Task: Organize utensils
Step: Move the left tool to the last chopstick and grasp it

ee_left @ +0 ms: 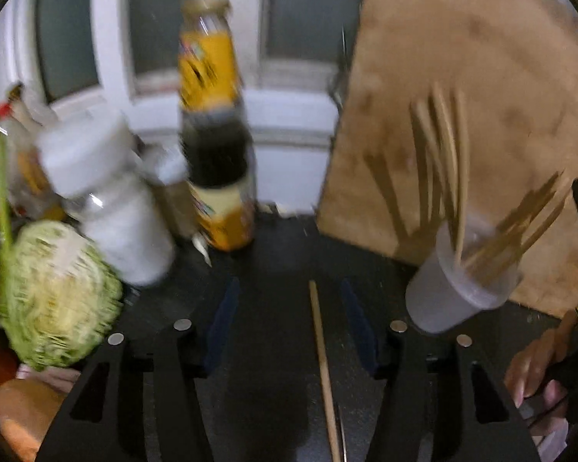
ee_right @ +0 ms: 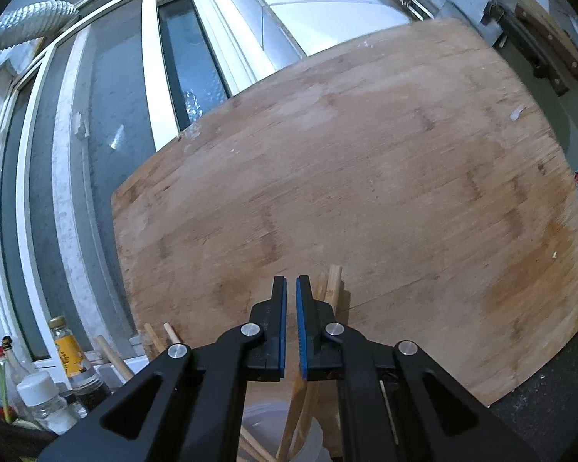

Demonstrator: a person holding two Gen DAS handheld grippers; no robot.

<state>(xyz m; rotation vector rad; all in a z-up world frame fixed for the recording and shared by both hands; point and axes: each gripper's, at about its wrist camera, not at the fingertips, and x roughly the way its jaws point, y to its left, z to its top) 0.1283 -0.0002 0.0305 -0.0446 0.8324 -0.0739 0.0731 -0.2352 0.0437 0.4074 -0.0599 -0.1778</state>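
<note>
A single wooden chopstick (ee_left: 323, 362) lies on the dark counter (ee_left: 277, 254), pointing away from me. My left gripper (ee_left: 289, 283) hangs over it, tilted downward and open, one blue pad on each side and neither touching the stick. To the right a translucent plastic cup (ee_left: 454, 292) holds several chopsticks (ee_left: 443, 161). The view is blurred. My right gripper (ee_right: 291, 281) points level at the cutting board (ee_right: 346, 173) and is shut, with nothing seen between its pads. The cup (ee_right: 266, 427) and its chopsticks (ee_right: 333, 281) show just below and behind its fingers.
A large wooden cutting board (ee_left: 462, 77) leans against the wall behind the cup. A dark sauce bottle (ee_left: 215, 146), a white-capped jar (ee_left: 111, 208) and a cut cabbage (ee_left: 57, 292) crowd the left. A hand (ee_left: 535, 377) is at the right edge. Windows (ee_right: 108, 154) stand behind.
</note>
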